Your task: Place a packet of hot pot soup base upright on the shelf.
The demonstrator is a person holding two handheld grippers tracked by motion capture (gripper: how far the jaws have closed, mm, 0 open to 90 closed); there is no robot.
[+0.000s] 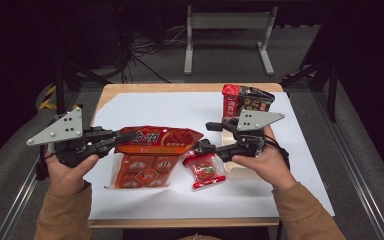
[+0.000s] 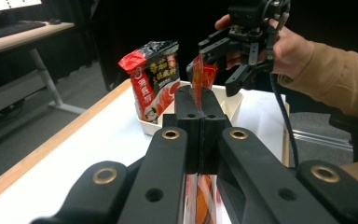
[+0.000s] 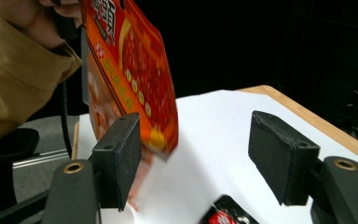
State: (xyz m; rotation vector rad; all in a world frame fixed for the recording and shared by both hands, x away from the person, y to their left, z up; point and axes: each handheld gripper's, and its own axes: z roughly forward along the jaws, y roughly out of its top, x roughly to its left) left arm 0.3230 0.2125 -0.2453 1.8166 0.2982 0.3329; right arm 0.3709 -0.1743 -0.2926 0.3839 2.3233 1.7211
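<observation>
Orange pkg (image 1: 156, 141) | lower half hidden behind left gripper (image 1: 111, 138) | clamped

Dark room, grey floor (image 1: 220, 60), white-legged desk (image 1: 228, 22).

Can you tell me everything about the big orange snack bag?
The big orange bag is a shiny plastic pack printed with red food pictures and pale lettering. The left gripper is shut on its upper edge and holds it up, so its lower part hangs down to the white table cover. Its top looks folded over.
</observation>
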